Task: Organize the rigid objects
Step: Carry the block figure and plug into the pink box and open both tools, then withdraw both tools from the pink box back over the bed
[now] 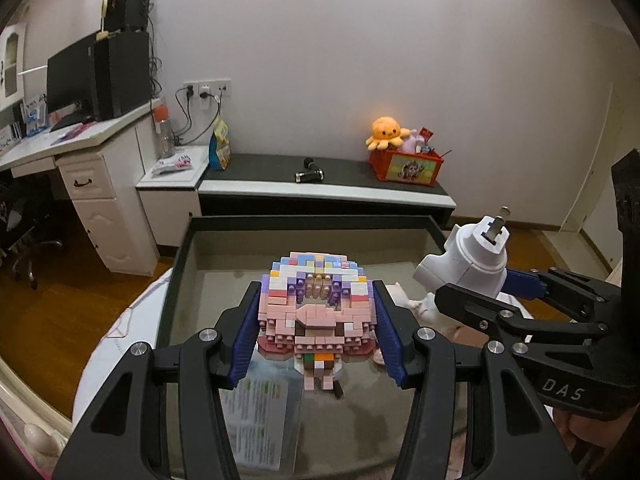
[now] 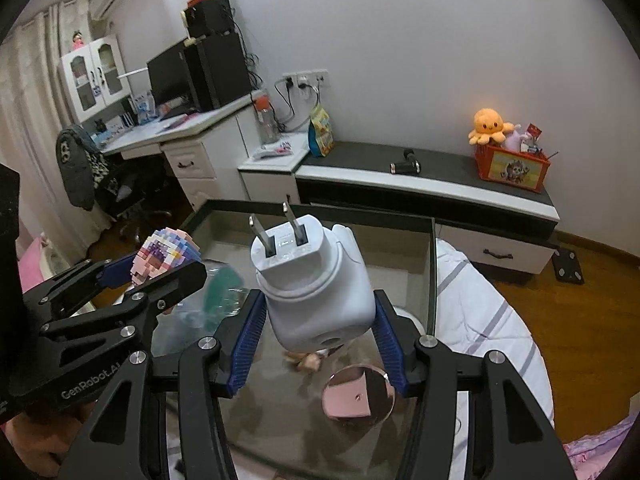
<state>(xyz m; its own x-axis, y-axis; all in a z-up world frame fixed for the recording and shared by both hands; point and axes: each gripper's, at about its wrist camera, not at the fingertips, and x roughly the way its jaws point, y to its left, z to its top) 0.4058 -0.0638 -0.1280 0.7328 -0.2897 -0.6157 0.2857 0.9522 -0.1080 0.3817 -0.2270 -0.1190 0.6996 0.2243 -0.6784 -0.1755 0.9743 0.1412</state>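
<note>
Between pads of left claw: brick figure, above tray. Under figure, on tray floor: leaflet. Right of left claw: right claw, plug between its pads, prongs pointing away. Below plug, in tray: round mirror. Beyond tray: low bench; on bench, ahead: massage gun; further right: toy box, plush octopus on top. Far left: desk.

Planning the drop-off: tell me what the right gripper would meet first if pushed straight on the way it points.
Likely the floor of the dark tray ahead. The right gripper, shut on the white plug adapter, angles down toward it, and nothing else shows in between. Depth through the fisheye is uncertain.
</note>
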